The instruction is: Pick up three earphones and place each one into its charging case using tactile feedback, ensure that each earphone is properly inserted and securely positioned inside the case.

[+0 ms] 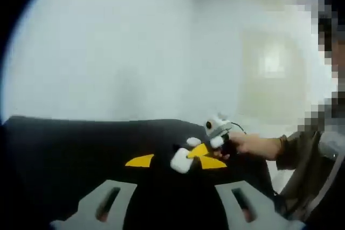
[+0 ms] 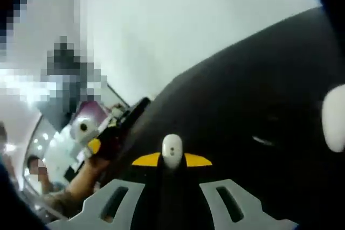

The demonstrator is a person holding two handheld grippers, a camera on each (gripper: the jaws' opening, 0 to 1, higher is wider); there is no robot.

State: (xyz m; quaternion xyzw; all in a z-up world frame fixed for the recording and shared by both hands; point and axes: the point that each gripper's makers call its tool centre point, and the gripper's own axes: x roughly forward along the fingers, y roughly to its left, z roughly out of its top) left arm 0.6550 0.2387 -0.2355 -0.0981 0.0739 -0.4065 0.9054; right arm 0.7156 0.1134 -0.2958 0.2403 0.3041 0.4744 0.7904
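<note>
In the right gripper view a small white earphone sits between the yellow tips of the right gripper, pinched there with its rounded, glossy body upright and a small dark dot on its face. The gripper's grey plastic jaws, each with a slot, rise from the bottom edge and come together on the earphone. At the right edge of that view lies a smooth white oval, the case, blurred and partly cut off, resting on the table well apart from the earphone.

In the left gripper view the left gripper stands spread, its yellow tips wide apart with nothing between them. Beyond its tips the right gripper comes in from the right, held by a hand with a dark green sleeve. A white rounded object, too blurred to name, sits at its yellow tips.

The table is flat, matt and black, with a plain edge. Behind it stands a pale, smooth wall, lit with a soft bright patch toward the right. In the right gripper view the left gripper shows at left, held by a hand, against blurred bright room clutter.
</note>
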